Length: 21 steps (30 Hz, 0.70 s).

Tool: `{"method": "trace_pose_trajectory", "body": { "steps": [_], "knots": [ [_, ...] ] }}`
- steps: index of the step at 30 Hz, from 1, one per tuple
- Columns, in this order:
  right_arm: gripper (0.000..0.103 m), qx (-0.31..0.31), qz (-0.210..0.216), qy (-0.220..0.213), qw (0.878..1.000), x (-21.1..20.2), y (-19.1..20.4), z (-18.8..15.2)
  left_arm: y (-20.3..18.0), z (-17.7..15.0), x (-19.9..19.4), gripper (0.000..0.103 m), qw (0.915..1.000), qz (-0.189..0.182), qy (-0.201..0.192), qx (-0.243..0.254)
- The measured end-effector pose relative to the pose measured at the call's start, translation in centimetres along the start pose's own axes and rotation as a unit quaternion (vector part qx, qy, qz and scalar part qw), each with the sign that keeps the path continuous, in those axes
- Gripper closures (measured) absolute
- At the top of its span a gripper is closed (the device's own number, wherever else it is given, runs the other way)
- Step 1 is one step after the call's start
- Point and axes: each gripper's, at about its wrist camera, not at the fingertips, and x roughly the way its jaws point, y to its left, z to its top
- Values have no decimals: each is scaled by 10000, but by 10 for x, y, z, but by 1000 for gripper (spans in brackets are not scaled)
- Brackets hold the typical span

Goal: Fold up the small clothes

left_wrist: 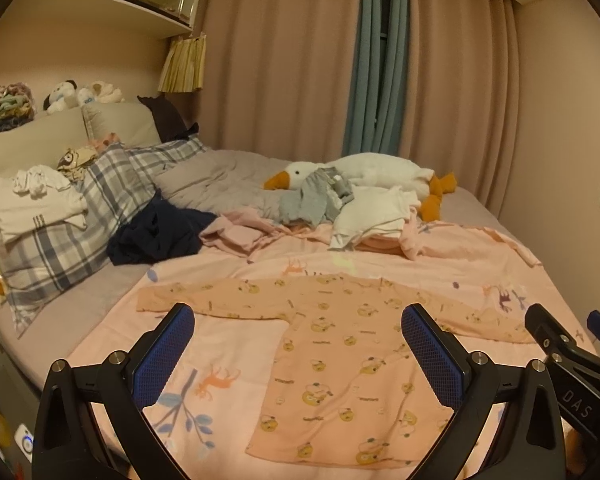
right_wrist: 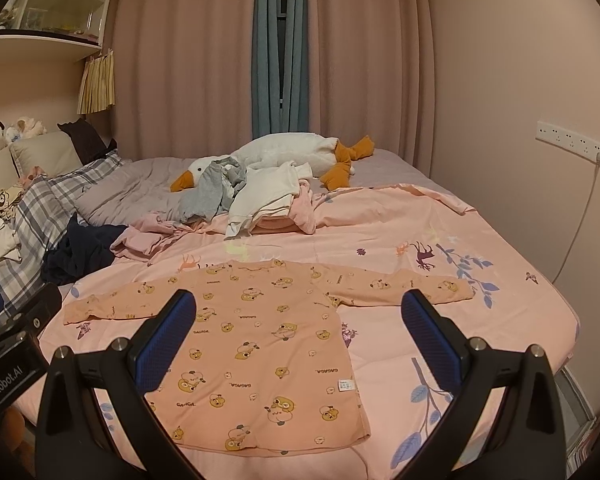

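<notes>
On the near half of the bed (right_wrist: 480,216), across the pink printed sheet, one small peach long-sleeved top (right_wrist: 260,344) lies flat with both sleeves stretched out sideways and its hem toward the near edge. Both tongs hang above it, touching nothing: the left tongs (left_wrist: 298,354) stand wide apart over the top's left side and carry nothing, and the right tongs (right_wrist: 300,346) are just as wide and bare over its middle. By the look of it the spreading is done and folding has not begun. The next move likely calls for pinching a sleeve end, or one side at shoulder and hem, and carrying it across the body without dragging the rest. Toward the far edge wait one loose heap of clothes (right_wrist: 260,196), one dark garment (right_wrist: 80,256) and one plush goose (right_wrist: 284,156).
</notes>
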Motion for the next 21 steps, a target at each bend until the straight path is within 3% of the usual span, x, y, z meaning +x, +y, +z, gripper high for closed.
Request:
{"method": "trace_pose_trajectory", "body": {
  "steps": [21],
  "knots": [
    [0, -75, -19, -43, 10000, 0, 4, -1, -4, -3, 2, 0, 10000, 1, 43, 16]
  ]
}}
